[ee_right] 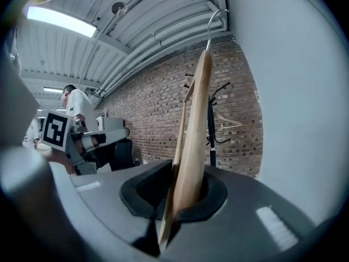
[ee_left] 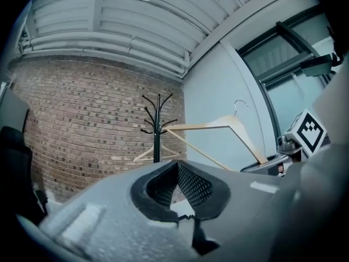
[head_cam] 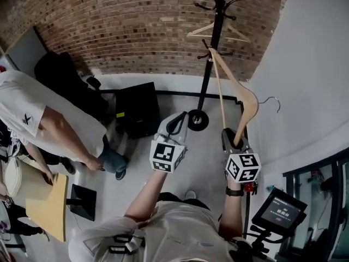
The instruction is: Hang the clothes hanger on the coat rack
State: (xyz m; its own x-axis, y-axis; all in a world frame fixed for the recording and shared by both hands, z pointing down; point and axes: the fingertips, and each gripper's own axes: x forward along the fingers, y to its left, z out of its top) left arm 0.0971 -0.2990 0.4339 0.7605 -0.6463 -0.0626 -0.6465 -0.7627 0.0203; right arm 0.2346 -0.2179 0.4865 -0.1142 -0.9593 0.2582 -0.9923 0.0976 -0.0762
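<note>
Head view: R gripper (head_cam: 233,138) clamped on one arm-end of wooden clothes hanger (head_cam: 246,100), metal hook up by white wall (head_cam: 311,64). L gripper (head_cam: 176,123) alongside, empty. Black coat rack (head_cam: 210,53) ahead at brick wall (head_cam: 136,26), w/ second hanger (head_cam: 199,30) on it.

L gripper view: jaws together, nothing btwn.

R gripper view: jaws pinched tight on hanger wood, rack beyond.
</note>
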